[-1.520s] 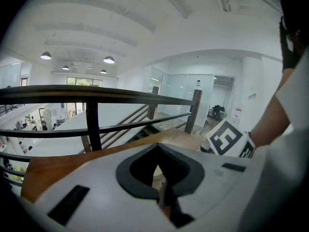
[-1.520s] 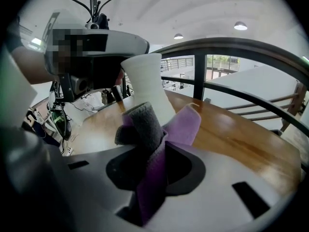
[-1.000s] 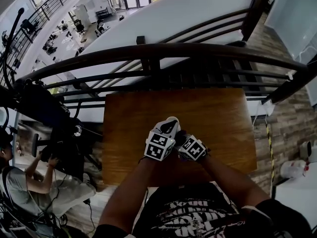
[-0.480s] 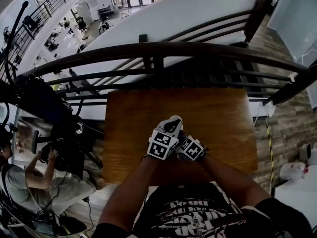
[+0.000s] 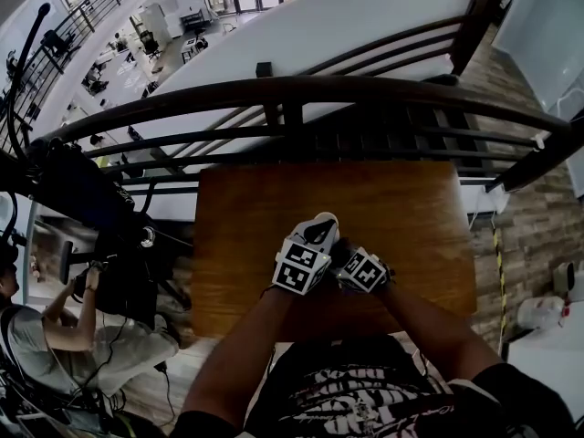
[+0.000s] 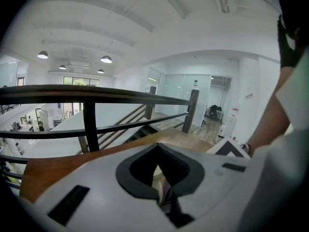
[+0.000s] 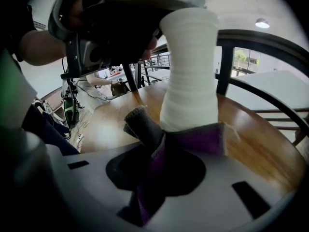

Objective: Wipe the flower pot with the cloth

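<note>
Right gripper view: over the wooden table (image 7: 260,139) a white ribbed flower pot (image 7: 189,71) stands upright, dead ahead of the jaws. The purple cloth (image 7: 193,139) touches its lower wall, pinched by the right gripper (image 7: 159,178). The left gripper (image 5: 319,233) clamps the pot's top, so wiping likely runs upward.

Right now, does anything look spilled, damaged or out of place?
Nothing stands out: the left hand-held gripper holds the pot upright, and the right hand-held gripper presses the purple cloth against its side. No spill or damage shows.
</note>
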### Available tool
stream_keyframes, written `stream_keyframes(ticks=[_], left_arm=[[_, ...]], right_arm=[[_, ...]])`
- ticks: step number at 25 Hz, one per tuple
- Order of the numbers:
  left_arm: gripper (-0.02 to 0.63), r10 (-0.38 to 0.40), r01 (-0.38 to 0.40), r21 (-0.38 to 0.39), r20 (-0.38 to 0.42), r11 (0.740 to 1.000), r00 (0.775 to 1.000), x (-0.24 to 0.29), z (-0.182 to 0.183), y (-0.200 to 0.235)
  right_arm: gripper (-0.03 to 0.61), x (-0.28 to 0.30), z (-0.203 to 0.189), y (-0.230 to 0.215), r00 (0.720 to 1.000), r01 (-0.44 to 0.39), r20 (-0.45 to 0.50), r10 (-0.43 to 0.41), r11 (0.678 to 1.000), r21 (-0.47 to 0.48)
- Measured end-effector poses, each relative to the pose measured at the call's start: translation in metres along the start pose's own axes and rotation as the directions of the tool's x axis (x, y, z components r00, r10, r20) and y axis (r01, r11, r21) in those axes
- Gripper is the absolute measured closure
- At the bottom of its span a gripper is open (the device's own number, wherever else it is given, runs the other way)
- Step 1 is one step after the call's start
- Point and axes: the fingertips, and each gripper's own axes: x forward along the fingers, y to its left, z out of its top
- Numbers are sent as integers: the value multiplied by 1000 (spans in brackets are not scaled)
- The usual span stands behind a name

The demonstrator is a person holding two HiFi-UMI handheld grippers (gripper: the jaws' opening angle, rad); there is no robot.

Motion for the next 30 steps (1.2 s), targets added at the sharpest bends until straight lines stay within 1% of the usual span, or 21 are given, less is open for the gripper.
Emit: stream_keyframes(ticks=[3,9,12,14,17,21,23,26,28,30], left_arm=[[615,-5,5,4,-5,1000,1000,0,-2,0],[615,-6,6,6,4,1000,1000,-1,0,1],[615,-11,11,10,4,1000,1000,-1,0,1],[615,-18,18,13,11,1000,1000,-2,1,0],[615,-37,37,12,5,999,999,0,1,0],[615,-83,83,3,23,997,996,-2,5,-7],[615,-84,83,14,57,996,995,-7,14,-8],[615,-73,71,20,133,997,988,-11,35,-14],[615,-75,72,25,180,997,981,-15,49,-25],[615,-99,93,34,223,995,970,-18,61,-43]], right_arm=[[508,-12,-9,-21,999,38,-4,-37,999,26],[508,-29,-7,-52,995,104,3,-105,993,56],[508,-36,-6,-65,987,156,19,-158,984,88],[508,-43,-6,-76,978,200,44,-206,973,112],[508,-62,-7,-87,955,262,97,-279,952,161],[508,-97,-6,-91,918,300,186,-349,921,249],[508,-115,-4,-91,896,322,220,-385,906,275],[508,-143,-4,-92,864,358,251,-437,883,304],[508,-157,-5,-91,846,380,261,-464,870,315],[508,-170,-7,-91,830,390,276,-486,857,337]])
